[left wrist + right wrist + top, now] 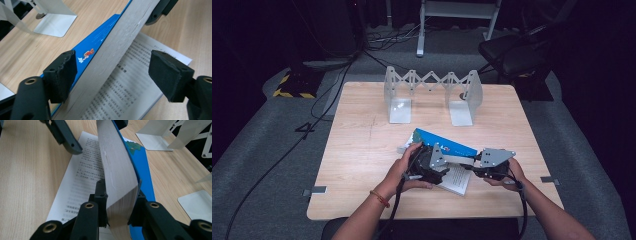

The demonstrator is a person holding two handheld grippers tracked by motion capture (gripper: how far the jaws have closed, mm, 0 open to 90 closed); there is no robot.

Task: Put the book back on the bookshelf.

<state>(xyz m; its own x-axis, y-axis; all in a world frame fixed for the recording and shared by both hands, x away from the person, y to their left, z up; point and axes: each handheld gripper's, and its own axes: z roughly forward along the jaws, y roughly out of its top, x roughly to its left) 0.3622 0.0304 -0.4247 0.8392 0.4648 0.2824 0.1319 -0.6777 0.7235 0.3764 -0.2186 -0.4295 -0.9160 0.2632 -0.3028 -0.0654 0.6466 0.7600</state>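
A book with a blue cover (451,144) lies open on the wooden table (362,150), near the front edge. Its thick block of pages (115,162) stands lifted on edge above one flat printed page (130,82). My right gripper (120,202) is shut on the end of that page block and the blue cover (142,167). My left gripper (113,62) is open around the same block (120,42); its left pad sits by the blue cover (97,42) and its right pad stands well off over the printed page. In the high view the left gripper (444,163) and right gripper (473,166) face each other across the book.
A metal expanding bookend rack (432,92) stands at the back of the table, its base plates near the book (53,23) (155,138). Cables and a chair lie on the grey floor beyond the table.
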